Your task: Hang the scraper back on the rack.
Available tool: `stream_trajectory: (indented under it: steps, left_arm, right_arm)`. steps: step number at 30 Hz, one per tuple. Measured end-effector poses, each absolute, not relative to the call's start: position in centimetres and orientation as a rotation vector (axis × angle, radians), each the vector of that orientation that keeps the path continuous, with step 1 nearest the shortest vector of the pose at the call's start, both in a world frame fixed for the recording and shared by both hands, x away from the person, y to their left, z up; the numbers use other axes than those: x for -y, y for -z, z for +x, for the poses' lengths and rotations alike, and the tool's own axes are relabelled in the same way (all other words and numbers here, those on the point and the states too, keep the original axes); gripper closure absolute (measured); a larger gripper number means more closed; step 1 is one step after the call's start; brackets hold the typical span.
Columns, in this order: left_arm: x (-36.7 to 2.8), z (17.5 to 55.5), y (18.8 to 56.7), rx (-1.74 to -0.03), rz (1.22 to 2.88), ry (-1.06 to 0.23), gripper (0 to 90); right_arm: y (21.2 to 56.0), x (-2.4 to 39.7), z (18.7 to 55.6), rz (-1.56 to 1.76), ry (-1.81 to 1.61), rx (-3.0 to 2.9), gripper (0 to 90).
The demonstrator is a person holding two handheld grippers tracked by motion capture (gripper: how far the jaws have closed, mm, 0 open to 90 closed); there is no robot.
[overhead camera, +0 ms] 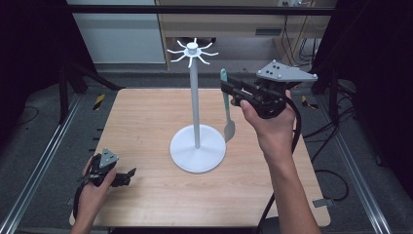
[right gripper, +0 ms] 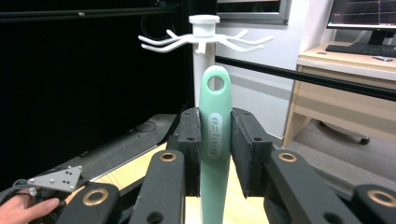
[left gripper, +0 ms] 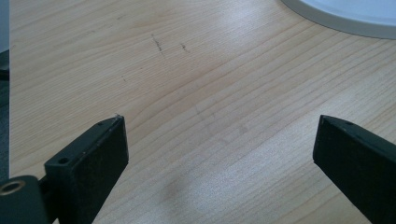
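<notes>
Mint-green plastic is what my right gripper [overhead camera: 229, 88] clamps: a spatula [overhead camera: 227, 109] held by its handle, upright, blade hanging down above the wooden table [overhead camera: 146, 126]. From the high view I see my right hand [overhead camera: 270, 122] raised over the table's right half, the gripper pointing left toward the white rack [overhead camera: 196, 105]. The spatula's handle top stands near the rack's pole, below the ring of hooks at the top, and apart from them. The rack's round base rests on the middle of the table. My left hand [overhead camera: 95, 183] sits low at the near left corner, with my left gripper [overhead camera: 127, 174] lying level just above the wood and its jaws spread with nothing in them.

Looking along my left gripper [left gripper: 219, 140], both black jaws stand wide apart over bare wood grain, and the rim of the rack's base [left gripper: 345, 18] shows at the upper right.

Looking along my right gripper [right gripper: 215, 154], the two pads press on either side of the spatula's handle [right gripper: 215, 140]. Its hanging hole stands clear above the jaws, with the rack's pole straight behind it and the hooks [right gripper: 205, 39] higher up. My left hand [right gripper: 23, 210] shows far off at the lower left.
</notes>
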State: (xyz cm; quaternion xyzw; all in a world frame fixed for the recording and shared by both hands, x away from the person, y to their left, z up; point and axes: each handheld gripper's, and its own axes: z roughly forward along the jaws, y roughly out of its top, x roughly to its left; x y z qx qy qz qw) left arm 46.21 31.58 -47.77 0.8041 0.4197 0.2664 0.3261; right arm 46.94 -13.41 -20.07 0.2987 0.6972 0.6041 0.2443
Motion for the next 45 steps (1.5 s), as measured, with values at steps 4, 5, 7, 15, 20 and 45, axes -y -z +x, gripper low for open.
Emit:
stream_trajectory:
  steps: [4,5,7,15,20,45]
  left_arm:
    - [-31.6,46.2,47.8,-1.100,2.108,-0.697,3.0]
    - [-31.6,46.2,47.8,-1.100,2.109,-0.698,3.1]
    - [-31.6,46.2,47.7,-1.100,2.108,-0.698,3.0]
    - [-31.6,46.2,47.8,-1.100,2.108,-0.692,3.0]
    - [-31.6,46.2,47.8,-1.098,2.109,-0.690,3.0]
    - [-31.6,46.3,47.8,-1.096,2.113,-0.687,3.0]
  right_arm:
    - [19.7,12.9,46.8,0.808,-1.651,-1.901,74.4]
    - [19.6,12.7,46.9,0.813,-1.653,-1.898,74.4]
    - [19.5,12.5,47.0,0.805,-1.653,-1.902,74.4]
    - [19.0,11.4,47.5,0.793,-1.647,-1.907,74.4]
    - [18.9,10.9,47.9,0.796,-1.640,-1.913,74.4]
    - [18.8,10.2,49.0,0.810,-1.614,-1.929,74.4]
